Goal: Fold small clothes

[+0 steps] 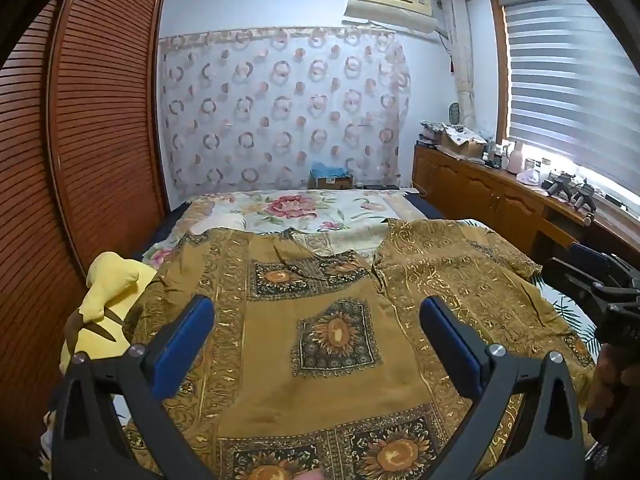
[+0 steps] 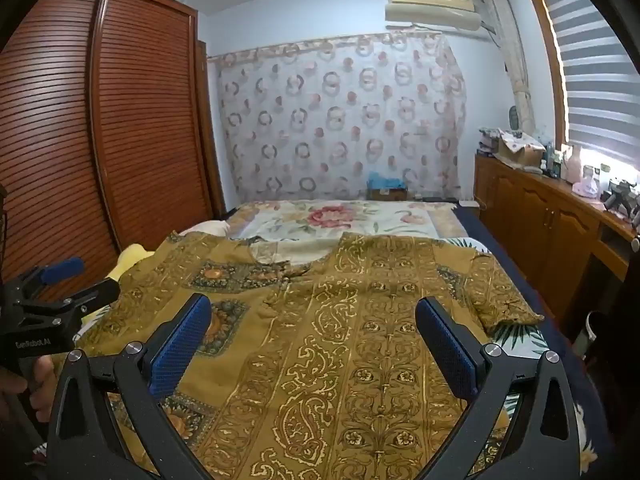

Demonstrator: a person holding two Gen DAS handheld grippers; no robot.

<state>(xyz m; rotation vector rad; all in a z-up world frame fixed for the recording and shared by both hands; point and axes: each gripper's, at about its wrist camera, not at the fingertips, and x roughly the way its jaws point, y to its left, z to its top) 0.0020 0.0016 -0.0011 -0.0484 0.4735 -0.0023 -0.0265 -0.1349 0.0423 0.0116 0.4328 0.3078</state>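
A mustard-gold patterned shirt (image 1: 332, 280) lies spread flat on the bed, neckline toward the far end; its right half (image 2: 380, 320) carries paisley bands and a short sleeve (image 2: 500, 300) reaches toward the bed's right edge. My left gripper (image 1: 316, 320) hovers open over the shirt's left half, with nothing between its blue pads. My right gripper (image 2: 314, 320) hangs open above the right half, also with nothing in it. Each gripper shows at the edge of the other's view: the right gripper (image 1: 608, 292) and the left gripper (image 2: 52, 280).
A yellow plush toy (image 1: 108, 308) lies at the bed's left edge beside the shirt. A floral bedspread (image 1: 304, 210) covers the far half. A slatted wardrobe (image 1: 100, 120) stands left, a wooden cabinet (image 1: 480, 188) with clutter right under the window.
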